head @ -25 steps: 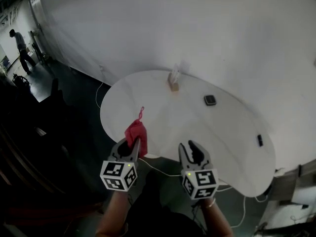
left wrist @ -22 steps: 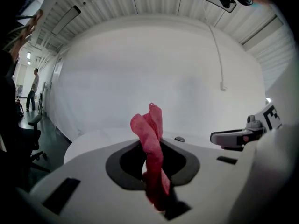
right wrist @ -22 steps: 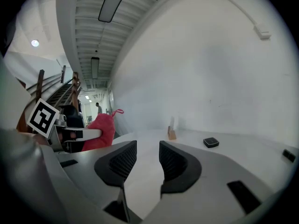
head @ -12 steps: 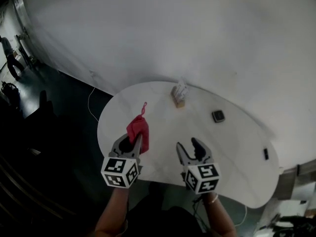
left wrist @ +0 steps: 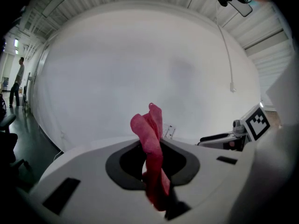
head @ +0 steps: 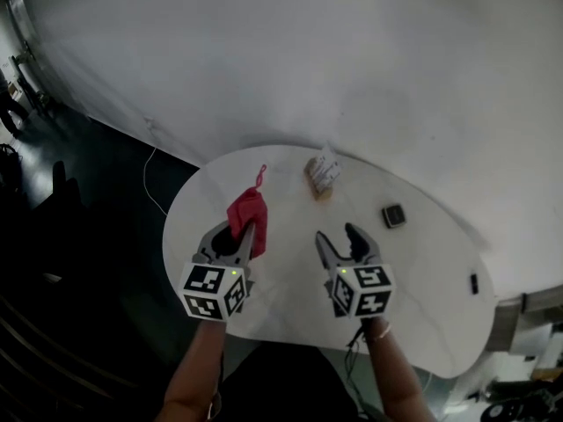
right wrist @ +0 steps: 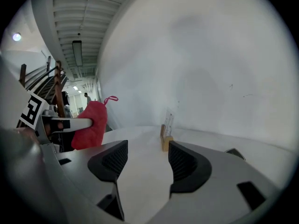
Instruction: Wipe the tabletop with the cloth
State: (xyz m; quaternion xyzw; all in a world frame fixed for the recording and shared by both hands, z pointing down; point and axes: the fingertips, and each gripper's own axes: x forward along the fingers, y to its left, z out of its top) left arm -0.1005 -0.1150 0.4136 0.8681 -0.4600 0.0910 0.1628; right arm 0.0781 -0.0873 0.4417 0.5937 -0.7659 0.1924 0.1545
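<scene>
My left jaws swallow the lower end of the red cloth [head: 248,211], so I cannot see how much of it lies behind the pinch. Both grippers and my forearms cover the near rim of the white table [head: 413,280], at 6 o'clock. From the head view I cannot tell whether the cloth touches the tabletop or hangs just clear of it. Two dark things are too small to name: a little square one [head: 393,215] at about 2 o'clock on the table, and a smaller sliver [head: 473,282] near the rim at 3 o'clock. The floor to the left is lost in shadow.

The cloth is soft and crumpled into upright folds, with a thin loop [head: 260,176] at its far end. The table is smooth and matte with a rounded, bean-like outline. At its 12 o'clock stands a small wooden block holding a white card [head: 322,176]. Behind everything curves a plain white backdrop.

The cloth's long axis runs from my jaws away from me, toward 12 o'clock in the head view, loop end farthest – it sits over the table's 10 o'clock part.

My left gripper [head: 230,240] is clamped on the cloth. My right gripper [head: 339,238] has just been spreading its jaws. They stand wide, ribbed dark pads apart, with only bare tabletop seen through the gap.
</scene>
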